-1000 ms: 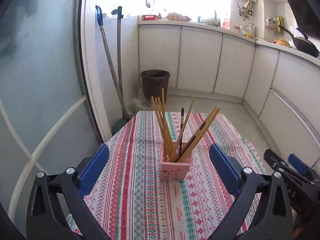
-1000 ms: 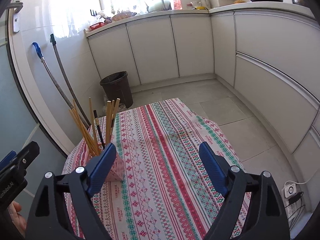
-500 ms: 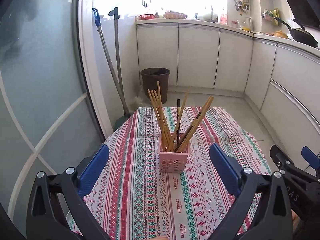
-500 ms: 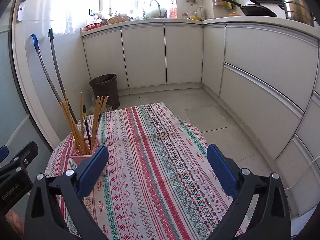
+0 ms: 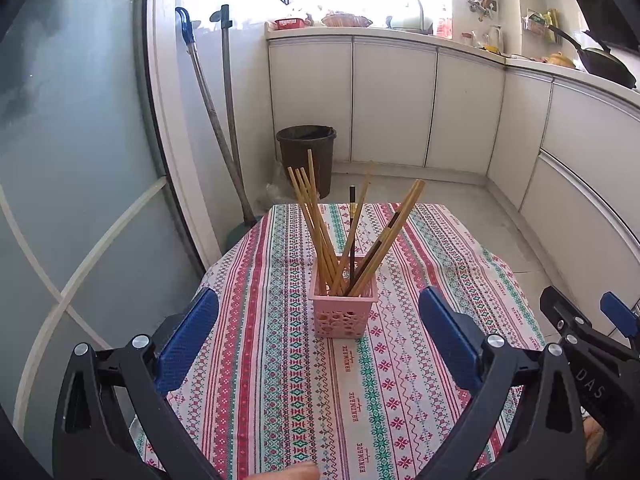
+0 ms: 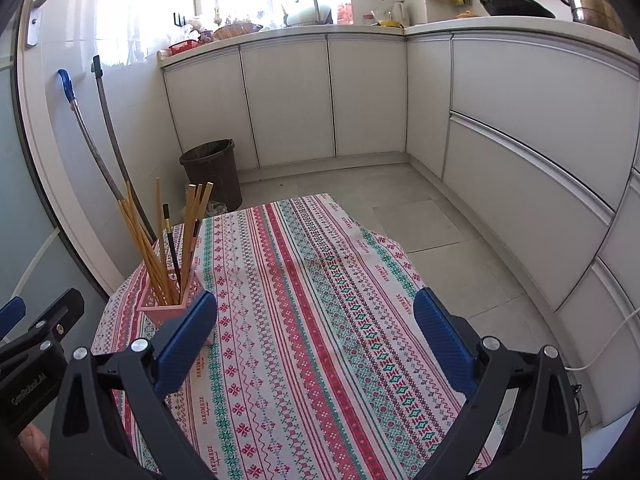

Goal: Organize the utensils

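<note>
A pink perforated holder stands upright on the patterned tablecloth, filled with several wooden chopsticks and one dark pair. My left gripper is open, its blue pads spread wide on either side of the holder and a little short of it, touching nothing. In the right wrist view the holder sits at the left, partly behind the left blue pad. My right gripper is open over bare cloth, nothing between its fingers. Each gripper's black frame shows at the edge of the other's view.
A dark bin stands on the floor beyond the table, with two long-handled tools leaning on the wall at left. White cabinets run along the back and right. A glass door is on the left. A fingertip shows at the bottom edge.
Both views have tilted upward slightly, so the holder sits lower and more upright in the left wrist view. The right gripper's pads have spread a little wider.
</note>
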Tool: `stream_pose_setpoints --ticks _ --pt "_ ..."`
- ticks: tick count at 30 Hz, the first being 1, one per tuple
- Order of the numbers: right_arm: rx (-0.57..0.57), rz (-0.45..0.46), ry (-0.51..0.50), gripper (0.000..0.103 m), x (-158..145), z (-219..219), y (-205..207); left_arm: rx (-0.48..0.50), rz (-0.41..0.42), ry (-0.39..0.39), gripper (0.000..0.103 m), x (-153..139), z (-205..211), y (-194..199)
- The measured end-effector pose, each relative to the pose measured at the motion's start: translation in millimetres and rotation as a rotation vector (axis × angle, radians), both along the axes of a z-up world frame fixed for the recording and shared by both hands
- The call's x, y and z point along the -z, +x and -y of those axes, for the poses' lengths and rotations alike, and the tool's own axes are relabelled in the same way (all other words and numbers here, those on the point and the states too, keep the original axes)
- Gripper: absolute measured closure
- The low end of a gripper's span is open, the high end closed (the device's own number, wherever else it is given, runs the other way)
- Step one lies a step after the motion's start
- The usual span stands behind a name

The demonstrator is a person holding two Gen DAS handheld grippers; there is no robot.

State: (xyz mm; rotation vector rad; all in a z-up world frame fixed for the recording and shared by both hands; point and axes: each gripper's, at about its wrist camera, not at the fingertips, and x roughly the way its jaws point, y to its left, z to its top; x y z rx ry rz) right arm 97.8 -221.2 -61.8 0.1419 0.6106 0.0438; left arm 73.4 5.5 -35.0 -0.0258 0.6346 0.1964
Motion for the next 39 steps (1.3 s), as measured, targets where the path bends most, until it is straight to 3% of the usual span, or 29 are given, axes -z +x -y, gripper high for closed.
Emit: stream_pose_setpoints --ticks 39 --pt "-0.016 -0.031 0.013 0.007 4.2 -1.0 2.2 0.007 -0.017 0.021 0.007 2.8 4.1 1.5"
